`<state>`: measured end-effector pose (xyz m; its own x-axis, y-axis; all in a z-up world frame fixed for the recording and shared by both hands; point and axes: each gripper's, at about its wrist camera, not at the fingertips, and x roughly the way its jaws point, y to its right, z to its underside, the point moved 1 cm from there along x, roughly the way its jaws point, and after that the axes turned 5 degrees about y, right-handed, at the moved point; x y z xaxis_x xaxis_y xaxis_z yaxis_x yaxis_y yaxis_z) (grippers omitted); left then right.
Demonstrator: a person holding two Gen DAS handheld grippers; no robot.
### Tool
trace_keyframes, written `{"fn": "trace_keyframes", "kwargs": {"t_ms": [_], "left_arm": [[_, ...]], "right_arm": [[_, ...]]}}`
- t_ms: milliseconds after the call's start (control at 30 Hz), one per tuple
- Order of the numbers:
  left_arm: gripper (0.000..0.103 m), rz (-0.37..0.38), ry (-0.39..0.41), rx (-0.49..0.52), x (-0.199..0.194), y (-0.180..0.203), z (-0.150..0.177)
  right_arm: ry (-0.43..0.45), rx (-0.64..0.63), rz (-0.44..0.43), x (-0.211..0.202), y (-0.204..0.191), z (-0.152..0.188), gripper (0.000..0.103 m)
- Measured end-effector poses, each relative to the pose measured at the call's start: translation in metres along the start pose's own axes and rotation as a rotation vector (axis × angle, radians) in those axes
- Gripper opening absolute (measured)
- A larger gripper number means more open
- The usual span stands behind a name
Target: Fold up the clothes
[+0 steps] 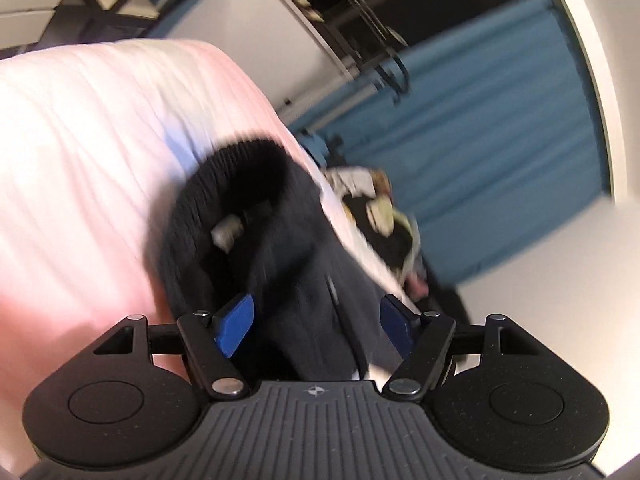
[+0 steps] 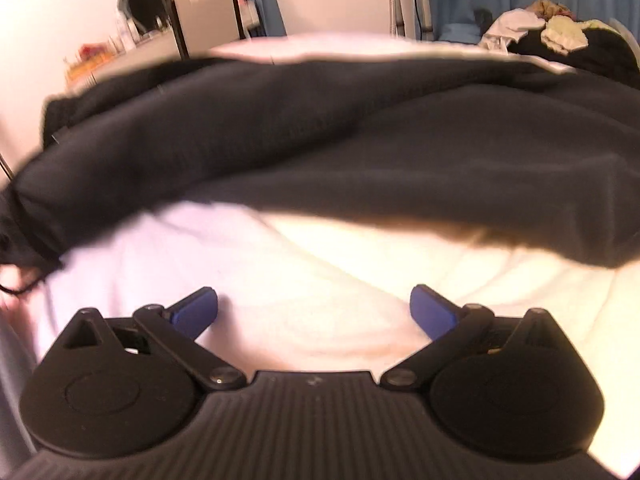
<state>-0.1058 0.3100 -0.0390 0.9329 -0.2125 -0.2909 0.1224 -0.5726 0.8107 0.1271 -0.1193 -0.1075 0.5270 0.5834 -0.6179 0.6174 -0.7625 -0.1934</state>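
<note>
A black sweatshirt [image 2: 360,140] lies spread across a white bed sheet [image 2: 280,280]. In the left wrist view its ribbed collar [image 1: 224,184] with a small label faces me, and the black cloth [image 1: 304,280] runs down between the blue fingers. My left gripper [image 1: 316,320] is open, its jaws wide apart on either side of the cloth, not clamped. My right gripper [image 2: 314,312] is open and empty, just above the bare sheet in front of the sweatshirt's near edge. The left view is tilted and blurred.
A pile of other clothes [image 2: 560,36] lies at the far right of the bed, also in the left wrist view [image 1: 380,208]. Blue curtains [image 1: 480,152] hang behind. A desk with a mirror and a box [image 2: 160,28] stands beyond the bed at left.
</note>
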Motion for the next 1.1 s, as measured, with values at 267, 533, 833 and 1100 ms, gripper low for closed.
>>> {"fn": "trace_keyframes", "kwargs": {"t_ms": [267,533,833,1100], "left_arm": [[0.074,-0.034,0.009,-0.096,0.123,-0.005,-0.065],[0.01,-0.318,0.036,-0.042,0.2,-0.004,-0.124],[0.009,-0.263,0.111,0.055,0.252,0.031,-0.259],[0.01,-0.43,-0.003,0.084,0.358,-0.071,-0.238]], "right_arm": [[0.013,0.092,0.033,0.003,-0.003,-0.006,0.103],[0.028,0.113,0.056,0.008,-0.002,0.002,0.103],[0.103,0.139,0.018,0.026,0.016,-0.001,0.103],[0.186,0.064,0.047,0.06,0.024,-0.014,0.103]]}}
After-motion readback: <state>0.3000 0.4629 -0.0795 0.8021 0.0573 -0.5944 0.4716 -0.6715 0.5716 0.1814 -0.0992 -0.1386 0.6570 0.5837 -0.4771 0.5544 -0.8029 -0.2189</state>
